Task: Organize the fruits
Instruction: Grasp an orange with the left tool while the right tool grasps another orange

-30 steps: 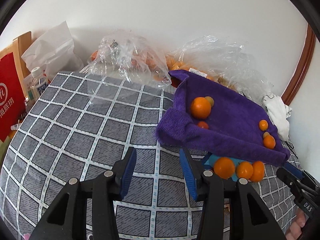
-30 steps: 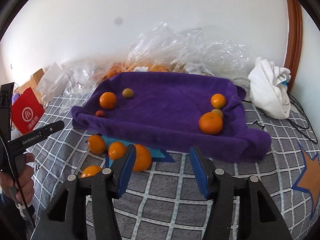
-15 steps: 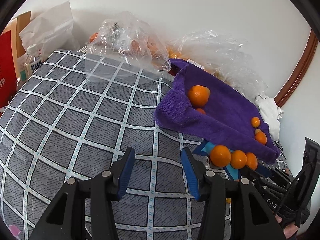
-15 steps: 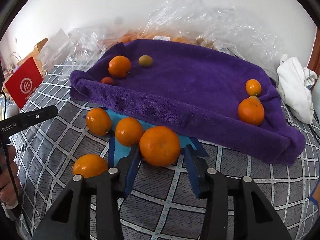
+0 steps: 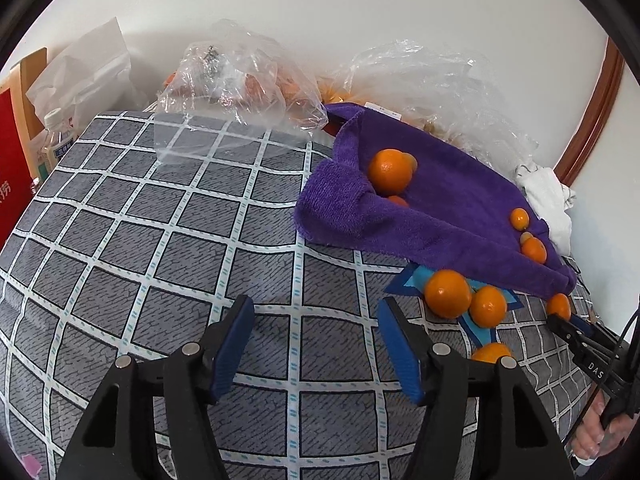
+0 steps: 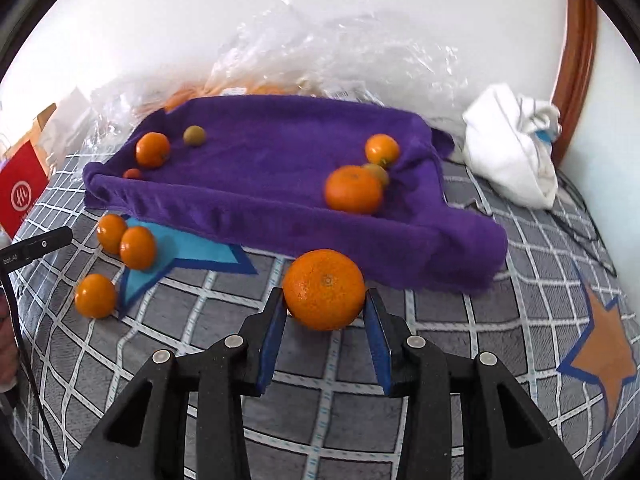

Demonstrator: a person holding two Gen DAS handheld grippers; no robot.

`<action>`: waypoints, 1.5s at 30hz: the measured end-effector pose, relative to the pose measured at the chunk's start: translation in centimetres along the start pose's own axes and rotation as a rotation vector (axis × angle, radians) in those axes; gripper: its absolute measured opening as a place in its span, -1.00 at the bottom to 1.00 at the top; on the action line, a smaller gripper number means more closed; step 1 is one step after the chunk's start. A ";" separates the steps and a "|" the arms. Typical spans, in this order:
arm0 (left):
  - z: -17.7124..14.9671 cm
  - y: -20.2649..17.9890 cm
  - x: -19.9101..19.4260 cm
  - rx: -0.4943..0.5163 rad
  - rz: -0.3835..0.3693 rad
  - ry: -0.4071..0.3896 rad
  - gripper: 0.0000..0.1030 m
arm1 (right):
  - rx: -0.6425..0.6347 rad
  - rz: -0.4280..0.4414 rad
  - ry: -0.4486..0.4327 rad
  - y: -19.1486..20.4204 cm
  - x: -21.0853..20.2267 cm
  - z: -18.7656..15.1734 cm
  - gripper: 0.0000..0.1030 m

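Observation:
My right gripper (image 6: 325, 300) is shut on a large orange (image 6: 324, 289) and holds it just above the checked bedcover, in front of the purple towel (image 6: 272, 200). The towel holds an orange (image 6: 152, 149), a small greenish fruit (image 6: 194, 135) and a small red fruit (image 6: 132, 173) at its left end, and two oranges (image 6: 353, 189) at its right. Three loose oranges (image 6: 137, 247) lie on the cover left of the towel. My left gripper (image 5: 316, 326) is open and empty over bare cover, left of the towel (image 5: 440, 216) and the loose oranges (image 5: 448, 293).
Clear plastic bags (image 5: 240, 80) with more fruit lie along the wall behind the towel. A white cloth bundle (image 6: 512, 152) sits at the right. A red paper bag (image 6: 20, 196) and a bottle (image 5: 56, 136) stand at the left edge of the bed.
My right gripper has closed on the large orange, lifted it and carried it right, away from the other loose oranges. My left gripper has stayed open and drifted slightly.

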State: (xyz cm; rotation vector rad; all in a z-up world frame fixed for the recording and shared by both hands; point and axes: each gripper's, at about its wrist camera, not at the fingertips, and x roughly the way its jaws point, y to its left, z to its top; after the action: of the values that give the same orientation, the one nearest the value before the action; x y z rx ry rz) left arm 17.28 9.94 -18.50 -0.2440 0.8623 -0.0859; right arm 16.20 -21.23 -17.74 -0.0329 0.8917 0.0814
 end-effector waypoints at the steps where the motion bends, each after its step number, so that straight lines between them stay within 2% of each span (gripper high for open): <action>1: 0.0 -0.1 0.0 0.004 0.006 0.001 0.20 | 0.001 -0.001 0.003 -0.1 0.1 -0.1 -0.24; 6: 0.1 -0.4 -0.1 0.009 0.026 0.016 0.17 | -0.014 -0.002 0.011 0.2 0.3 -0.3 -0.24; 7: 0.2 -0.8 -0.3 0.011 0.017 0.022 0.17 | -0.005 0.003 0.013 0.1 0.3 -0.3 -0.24; 9: 0.4 -2.0 -0.8 0.026 -0.054 0.021 0.17 | 0.010 0.008 0.010 -0.3 0.2 -0.4 -0.24; 11: 0.7 -3.9 -0.9 0.073 -0.090 0.025 0.20 | 0.022 0.010 0.006 -0.5 0.1 -0.4 -0.24; 16: 0.7 -7.8 0.3 0.186 -0.067 0.034 0.20 | 0.011 -0.006 0.000 -0.4 0.0 -0.5 -0.24; 18: 0.7 -8.4 1.0 0.192 -0.068 0.055 0.20 | 0.003 -0.008 -0.006 -0.3 -0.1 -0.5 -0.24; 20: 0.6 -8.8 2.0 0.203 -0.032 0.081 0.19 | 0.002 -0.007 -0.006 -0.2 -0.1 -0.5 -0.24; 25: 0.7 -8.7 3.2 0.167 -0.036 0.091 0.17 | 0.011 -0.009 -0.005 -0.3 0.0 -0.6 -0.24; 28: 0.5 -9.0 3.5 0.198 -0.014 0.070 0.04 | 0.018 -0.007 0.000 -0.4 0.1 -0.5 -0.24; 30: 0.3 -9.1 3.5 0.212 -0.008 0.055 -0.17 | 0.022 -0.005 -0.002 -0.5 0.1 -0.5 -0.24; 31: 0.2 -9.2 3.5 0.216 -0.005 0.050 -0.34 | 0.024 -0.004 -0.002 -0.5 0.1 -0.5 -0.24; 38: 0.4 -7.6 2.7 0.141 -0.040 0.013 -0.34 | 0.029 0.005 -0.013 -0.5 0.0 -0.4 -0.24; 45: 0.4 -7.8 1.5 0.147 -0.016 -0.051 -0.34 | 0.026 0.024 -0.031 -0.4 -0.4 -0.5 -0.24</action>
State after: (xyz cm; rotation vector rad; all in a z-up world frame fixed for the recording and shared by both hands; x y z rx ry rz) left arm 18.70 2.24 -17.45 -0.1151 0.7997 -0.1571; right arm 15.60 -21.71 -17.80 0.0031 0.8618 0.0927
